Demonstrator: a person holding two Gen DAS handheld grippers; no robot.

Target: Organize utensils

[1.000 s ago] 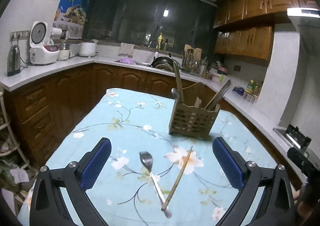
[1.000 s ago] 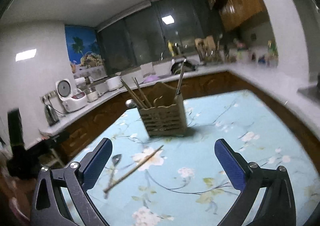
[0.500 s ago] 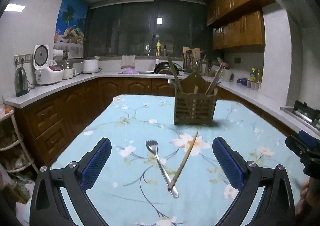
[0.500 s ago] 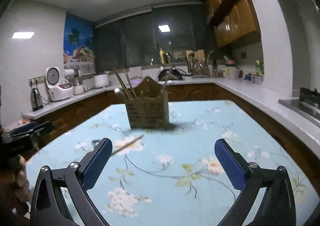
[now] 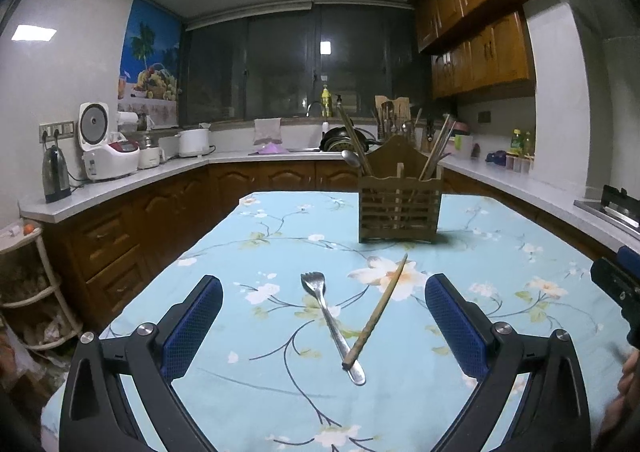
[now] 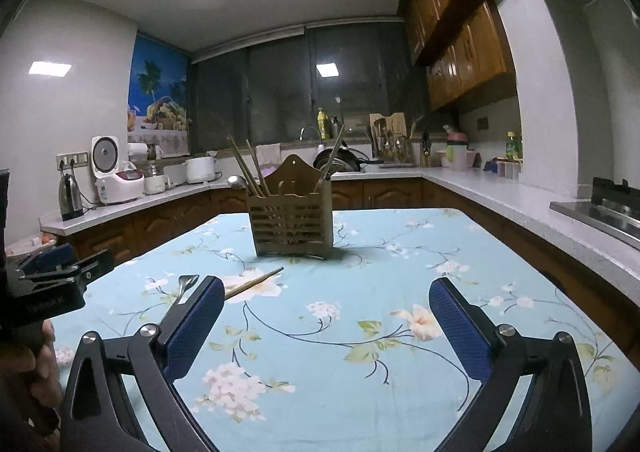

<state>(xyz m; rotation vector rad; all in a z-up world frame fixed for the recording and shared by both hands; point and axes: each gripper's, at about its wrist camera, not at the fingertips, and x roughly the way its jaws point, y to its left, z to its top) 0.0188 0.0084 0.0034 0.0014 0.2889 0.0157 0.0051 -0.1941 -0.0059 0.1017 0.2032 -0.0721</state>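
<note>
A metal fork [image 5: 330, 318] and a wooden chopstick [image 5: 378, 310] lie crossed on the floral tablecloth [image 5: 280, 244], between the fingers of my open, empty left gripper [image 5: 324, 316]. Behind them stands a wooden slatted utensil holder [image 5: 400, 208] with chopsticks and a spoon in it. In the right wrist view the holder [image 6: 291, 222] stands ahead, the chopstick [image 6: 256, 282] and the fork's tines [image 6: 187, 283] lie by the left finger. My right gripper [image 6: 326, 316] is open and empty above the cloth. Each gripper shows at the edge of the other's view.
The table stands in a kitchen with wooden cabinets and a white counter [image 5: 120, 180] around it. On the counter are a rice cooker [image 5: 106, 148], a kettle [image 5: 56, 174] and a dish rack [image 5: 344, 136]. A stove [image 6: 600, 208] is on the right.
Both cameras have levelled out and steadied. The fork and chopstick now sit a little higher between my left fingers. Nothing on the table has moved.
</note>
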